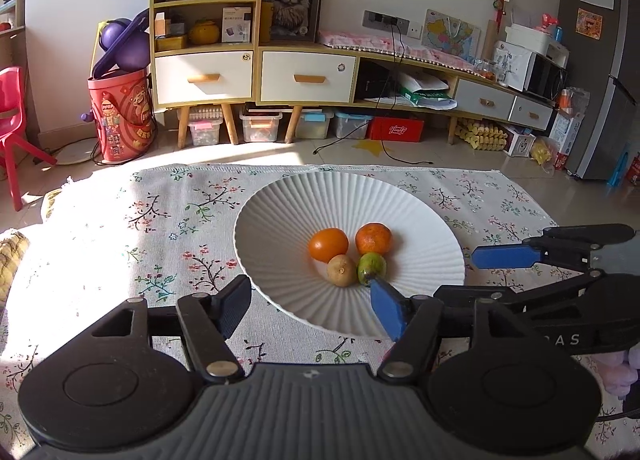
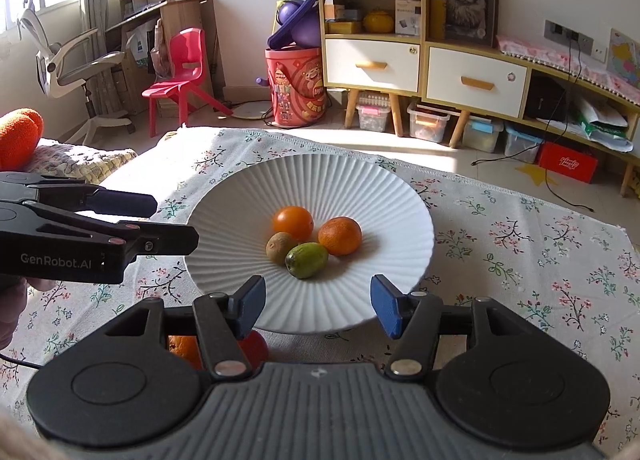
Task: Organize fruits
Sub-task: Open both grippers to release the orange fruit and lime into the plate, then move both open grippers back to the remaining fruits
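Note:
A white ribbed plate [image 1: 280, 204] [image 2: 360, 184] sits on the floral tablecloth. In it lie an orange tomato [image 1: 328, 244] [image 2: 293, 222], a mandarin [image 1: 374, 238] [image 2: 340, 235], a brown kiwi [image 1: 341, 270] [image 2: 280, 247] and a green fruit [image 1: 372, 267] [image 2: 307, 254], bunched together. My left gripper [image 1: 312, 310] is open and empty at the plate's near rim; it also shows in the right wrist view [image 2: 168, 220], at the plate's left. My right gripper [image 2: 318, 306] is open and empty at the near rim; it also shows in the left wrist view [image 1: 432, 272]. Under its left finger an orange fruit [image 2: 184, 350] and a red fruit [image 2: 256, 344] lie on the cloth, partly hidden.
The floral tablecloth [image 1: 160, 244] covers the table. Behind stand a wooden cabinet [image 1: 208, 76], a red bucket [image 1: 120, 120] and a red chair [image 2: 184, 72]. An orange knitted object [image 2: 20, 136] lies on a cushion at the far left.

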A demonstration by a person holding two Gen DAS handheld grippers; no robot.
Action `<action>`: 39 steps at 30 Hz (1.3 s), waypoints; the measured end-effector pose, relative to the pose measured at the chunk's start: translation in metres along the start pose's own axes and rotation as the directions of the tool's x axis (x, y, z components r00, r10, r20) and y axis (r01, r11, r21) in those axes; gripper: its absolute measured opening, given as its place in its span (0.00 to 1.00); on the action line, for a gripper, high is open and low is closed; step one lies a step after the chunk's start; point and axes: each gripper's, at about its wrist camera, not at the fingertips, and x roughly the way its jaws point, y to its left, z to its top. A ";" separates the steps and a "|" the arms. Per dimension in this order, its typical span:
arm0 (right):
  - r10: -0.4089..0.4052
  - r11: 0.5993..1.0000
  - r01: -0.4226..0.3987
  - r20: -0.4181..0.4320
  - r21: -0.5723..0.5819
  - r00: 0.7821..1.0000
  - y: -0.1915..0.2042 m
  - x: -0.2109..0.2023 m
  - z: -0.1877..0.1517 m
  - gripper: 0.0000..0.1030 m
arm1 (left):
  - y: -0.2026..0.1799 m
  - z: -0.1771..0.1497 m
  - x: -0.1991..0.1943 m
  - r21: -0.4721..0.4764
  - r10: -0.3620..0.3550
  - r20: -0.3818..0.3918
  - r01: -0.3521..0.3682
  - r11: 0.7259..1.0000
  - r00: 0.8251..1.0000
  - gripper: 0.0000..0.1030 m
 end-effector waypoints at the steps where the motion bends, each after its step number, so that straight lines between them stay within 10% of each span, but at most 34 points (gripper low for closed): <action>1: 0.002 1.000 -0.002 0.000 -0.001 1.000 0.000 -0.001 -0.001 0.55 | 0.000 -0.001 -0.002 -0.001 -0.001 -0.001 0.001 1.000 1.000 0.55; 20: 0.050 0.999 -0.051 -0.033 -0.016 0.998 0.015 -0.014 -0.030 0.77 | 0.010 -0.051 -0.030 -0.001 -0.010 -0.052 0.010 1.000 0.999 0.80; 39: 0.052 0.997 -0.056 -0.082 -0.048 0.995 0.022 -0.012 -0.057 0.90 | 0.003 -0.098 -0.044 0.048 -0.031 -0.134 0.038 0.998 0.991 0.82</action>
